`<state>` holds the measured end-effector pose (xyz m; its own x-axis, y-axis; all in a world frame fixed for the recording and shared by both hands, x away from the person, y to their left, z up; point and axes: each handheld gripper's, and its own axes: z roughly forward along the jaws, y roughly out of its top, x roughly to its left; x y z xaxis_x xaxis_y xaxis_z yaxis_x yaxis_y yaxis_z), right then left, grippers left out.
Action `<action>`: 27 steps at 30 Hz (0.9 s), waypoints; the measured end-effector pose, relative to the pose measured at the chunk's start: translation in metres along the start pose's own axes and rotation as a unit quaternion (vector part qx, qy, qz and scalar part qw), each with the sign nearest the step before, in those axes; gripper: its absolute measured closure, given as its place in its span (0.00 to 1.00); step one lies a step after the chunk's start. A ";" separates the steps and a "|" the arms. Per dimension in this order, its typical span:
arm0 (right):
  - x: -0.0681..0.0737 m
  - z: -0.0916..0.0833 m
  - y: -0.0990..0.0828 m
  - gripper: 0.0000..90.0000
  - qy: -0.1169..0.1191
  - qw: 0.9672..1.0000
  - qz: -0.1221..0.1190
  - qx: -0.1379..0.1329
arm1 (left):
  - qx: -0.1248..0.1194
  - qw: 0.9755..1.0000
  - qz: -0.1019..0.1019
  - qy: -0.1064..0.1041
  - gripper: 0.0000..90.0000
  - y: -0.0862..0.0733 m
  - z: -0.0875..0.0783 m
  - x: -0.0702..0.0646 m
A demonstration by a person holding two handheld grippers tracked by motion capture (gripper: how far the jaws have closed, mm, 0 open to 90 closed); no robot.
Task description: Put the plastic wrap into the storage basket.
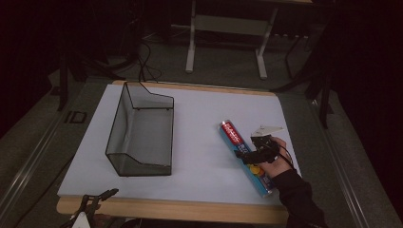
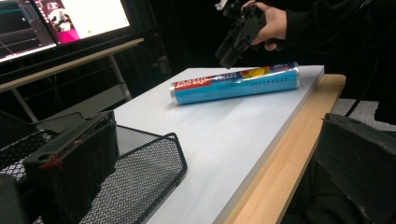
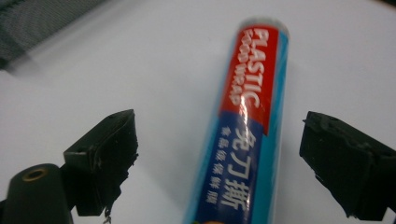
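Plastic wrap roll (image 1: 245, 157) is lying flat on the white counter (image 1: 199, 142), over on your right side, running at a slant with its red "PLASTIC FOOD WRAP" end pointing away from you. Your right hand-held gripper (image 3: 219, 163) hangs right over it with the jaws spread wide, one on each side of the tube and not touching it, so it's got nothing in its grip. In the high view your right hand (image 1: 278, 154) sits just beside the roll's near half. Your left hand-held gripper (image 1: 97, 199) is down at the counter's near wooden edge (image 1: 190, 210), jaws parted and empty too. A black wire mesh basket (image 1: 142, 137) stands on the left half of the counter, well apart from the roll. The top is a plain pale sheet with a light wood rim. Room's pretty dark: grey floor, a white-legged table (image 1: 228, 28) behind, some cables on the floor, and lit monitors (image 2: 60, 21) off to the side.
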<state>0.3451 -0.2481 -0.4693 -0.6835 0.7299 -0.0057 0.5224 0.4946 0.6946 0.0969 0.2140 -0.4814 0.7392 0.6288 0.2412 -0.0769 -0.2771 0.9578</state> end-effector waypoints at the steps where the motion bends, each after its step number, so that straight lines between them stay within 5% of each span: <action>1: -0.003 0.005 -0.001 0.12 0.002 1.000 0.010 0.014 | 0.000 1.000 -0.002 0.000 0.00 0.000 0.000 0.000; 14: -0.012 0.032 -0.002 0.15 0.000 0.996 0.035 0.087 | -0.001 1.000 -0.002 0.003 0.00 0.000 0.000 0.001; 18: -0.016 0.043 -0.001 0.19 -0.013 0.990 0.046 0.132 | -0.001 1.000 -0.002 0.002 0.00 0.000 0.000 0.000; 27: -0.015 0.053 0.003 0.26 -0.030 0.981 0.062 0.179 | -0.001 1.000 -0.003 0.001 0.00 0.000 0.000 0.000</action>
<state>0.3843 -0.2328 -0.5057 -0.5775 0.8163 0.0136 0.7527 0.5259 0.3961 0.0972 0.2142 -0.4814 0.7380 0.6322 0.2360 -0.0740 -0.2718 0.9595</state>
